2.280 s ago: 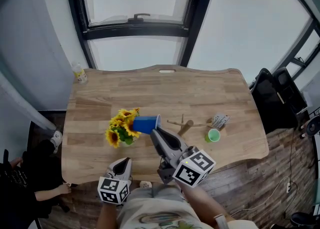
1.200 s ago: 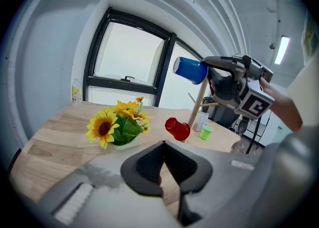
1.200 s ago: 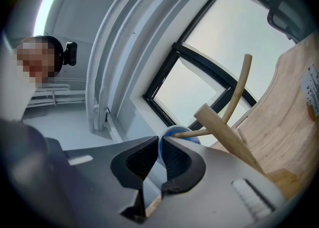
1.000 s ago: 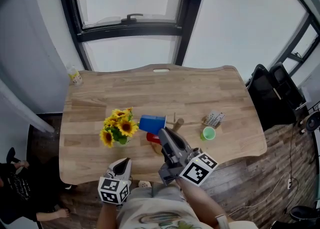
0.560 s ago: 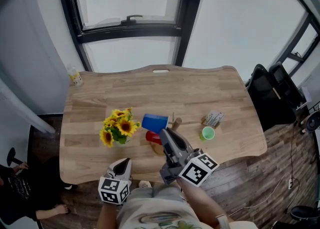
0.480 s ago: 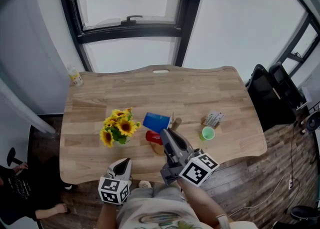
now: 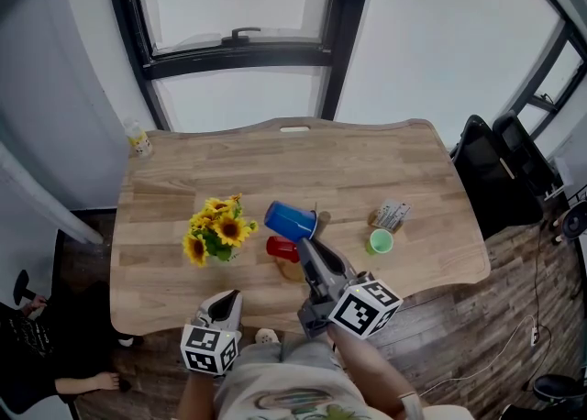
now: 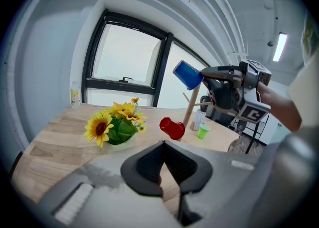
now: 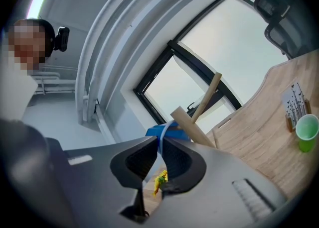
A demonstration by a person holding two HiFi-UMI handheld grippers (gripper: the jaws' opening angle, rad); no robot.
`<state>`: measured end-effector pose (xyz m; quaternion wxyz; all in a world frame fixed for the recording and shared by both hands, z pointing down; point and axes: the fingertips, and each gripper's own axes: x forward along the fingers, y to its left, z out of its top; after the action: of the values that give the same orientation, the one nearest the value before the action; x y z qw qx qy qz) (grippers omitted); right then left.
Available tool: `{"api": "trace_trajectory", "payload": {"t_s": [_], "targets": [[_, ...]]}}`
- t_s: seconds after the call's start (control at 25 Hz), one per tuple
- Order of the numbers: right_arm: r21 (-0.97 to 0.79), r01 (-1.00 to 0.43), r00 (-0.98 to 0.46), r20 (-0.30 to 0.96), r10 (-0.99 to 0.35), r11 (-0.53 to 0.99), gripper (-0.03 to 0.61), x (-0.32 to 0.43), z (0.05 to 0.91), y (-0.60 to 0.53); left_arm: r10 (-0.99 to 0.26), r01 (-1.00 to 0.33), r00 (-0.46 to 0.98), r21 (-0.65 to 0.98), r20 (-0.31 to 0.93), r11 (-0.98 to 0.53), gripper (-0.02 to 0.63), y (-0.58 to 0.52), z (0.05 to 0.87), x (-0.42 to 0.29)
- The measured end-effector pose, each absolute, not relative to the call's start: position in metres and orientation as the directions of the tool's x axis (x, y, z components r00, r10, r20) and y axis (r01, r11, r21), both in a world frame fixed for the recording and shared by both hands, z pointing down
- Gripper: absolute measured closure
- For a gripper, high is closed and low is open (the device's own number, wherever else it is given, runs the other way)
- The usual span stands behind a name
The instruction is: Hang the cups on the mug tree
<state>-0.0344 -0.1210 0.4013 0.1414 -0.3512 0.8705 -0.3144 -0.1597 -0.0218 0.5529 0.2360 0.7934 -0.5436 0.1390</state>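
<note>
three cups: the blue cup (image 7: 292,219) is up by the one mug tree (image 8: 191,108), its handle between the right gripper's (image 9: 159,145) opening jaws. the red cup (image 7: 282,248) lies sideways at the tree's 7 o'clock and the green cup (image 7: 382,242) stands at 4. one sunflower bunch (image 7: 216,230) is at 9. the left gripper (image 8: 163,145) has its jaws together, empty.

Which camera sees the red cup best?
The left gripper view: the red cup shows whole, tipped sideways beside the mug tree. The head view shows it small, from above. The right gripper view does not show it.
</note>
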Motion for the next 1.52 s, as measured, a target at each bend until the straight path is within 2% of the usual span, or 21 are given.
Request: {"api": "trace_trajectory", "payload": {"t_s": [0.56,1.0,1.52], "targets": [[-0.573,-0.609,-0.703,0.07,-0.707,0.548,0.528,-0.032,0.415,-0.118,-0.786,-0.925,0.38,0.209,0.488,-0.317,0.609,-0.018,0.553,-0.158],[-0.571,-0.628,-0.687,0.088,-0.721,0.528,0.517,-0.026,0.419,-0.116,-0.774,-0.912,0.41,0.204,0.482,-0.356,0.609,-0.027,0.555,-0.156],[-0.566,-0.687,-0.614,0.119,-0.78,0.455,0.511,0.014,0.419,-0.109,-0.763,-0.867,0.497,0.225,0.413,-0.444,0.609,-0.053,0.53,-0.127]]}}
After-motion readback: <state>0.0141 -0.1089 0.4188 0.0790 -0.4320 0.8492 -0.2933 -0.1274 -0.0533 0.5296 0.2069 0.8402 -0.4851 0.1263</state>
